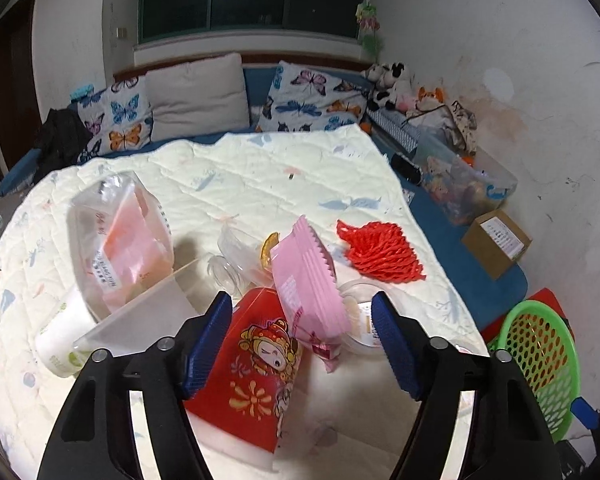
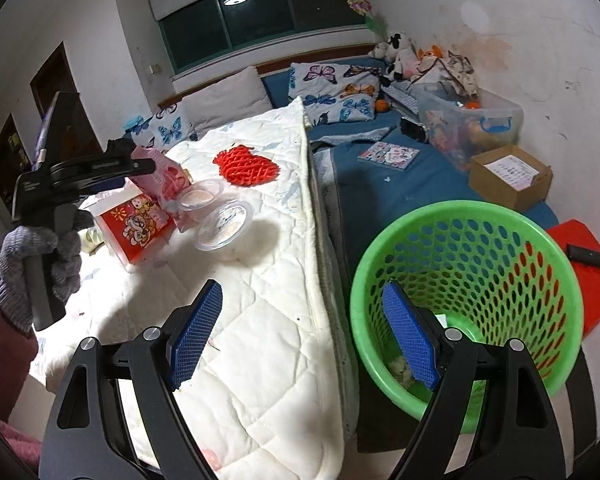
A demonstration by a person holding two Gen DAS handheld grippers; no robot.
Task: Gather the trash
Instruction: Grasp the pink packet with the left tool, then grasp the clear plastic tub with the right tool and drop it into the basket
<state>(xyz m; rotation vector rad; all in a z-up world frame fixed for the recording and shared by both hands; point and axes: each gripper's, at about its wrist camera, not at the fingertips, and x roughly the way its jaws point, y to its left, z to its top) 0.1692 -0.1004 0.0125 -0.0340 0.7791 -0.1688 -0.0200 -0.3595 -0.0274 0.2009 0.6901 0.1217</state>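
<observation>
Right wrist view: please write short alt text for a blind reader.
The open right gripper hovers empty between a white quilt and a green mesh basket. Farther left, a gloved hand holds the left gripper over wrappers and plastic cups.

Both fisheye views were bright and evenly lit from overhead; a ceiling lamp reflected in the dark window [image 1: 252, 0] at top centre. The white quilt [image 2: 260, 320] glared slightly, with soft shadows beside objects. Edges curved strongly into black corners, and some wrappers blurred.
</observation>
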